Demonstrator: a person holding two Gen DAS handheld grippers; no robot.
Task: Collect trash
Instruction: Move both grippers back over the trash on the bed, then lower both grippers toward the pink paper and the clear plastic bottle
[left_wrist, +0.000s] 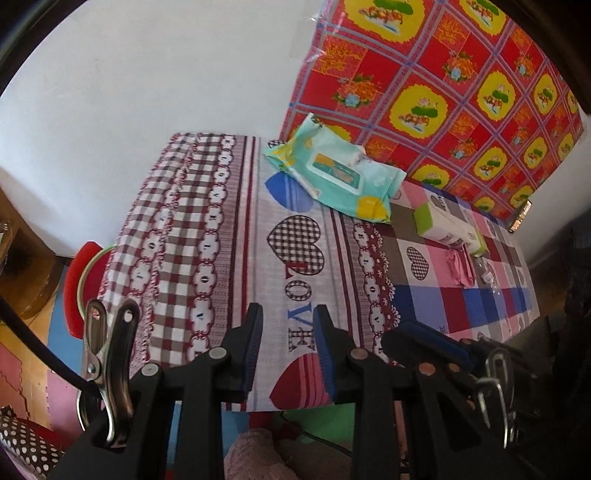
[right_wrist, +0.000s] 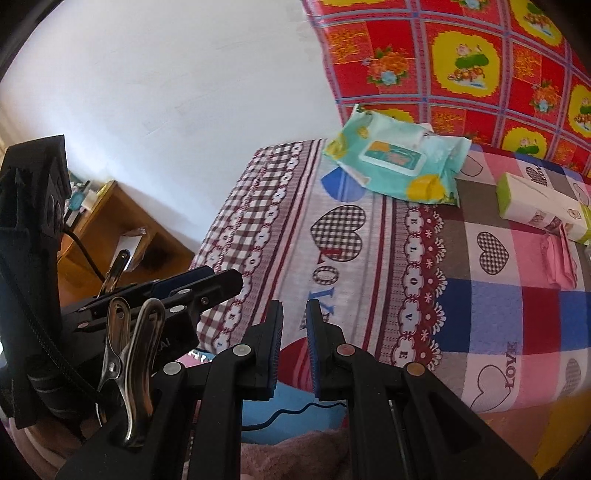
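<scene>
A table under a patchwork "LOVE" cloth (left_wrist: 258, 229) holds a teal wet-wipe pack (left_wrist: 332, 173), a white and green carton (left_wrist: 448, 229), a crumpled pink wrapper (left_wrist: 460, 267) and a clear plastic scrap (left_wrist: 489, 275). They also show in the right wrist view: the wipe pack (right_wrist: 399, 162), the carton (right_wrist: 539, 206), the pink wrapper (right_wrist: 559, 260). My left gripper (left_wrist: 288, 347) is open and empty over the table's near edge. My right gripper (right_wrist: 294, 343) has a narrow gap and holds nothing, also at the near edge.
A red and yellow floral sheet (left_wrist: 461, 85) hangs on the wall behind the table. A red stool (left_wrist: 79, 280) stands left of the table. A wooden shelf (right_wrist: 122, 236) stands by the white wall. My left gripper shows in the right wrist view (right_wrist: 177, 291).
</scene>
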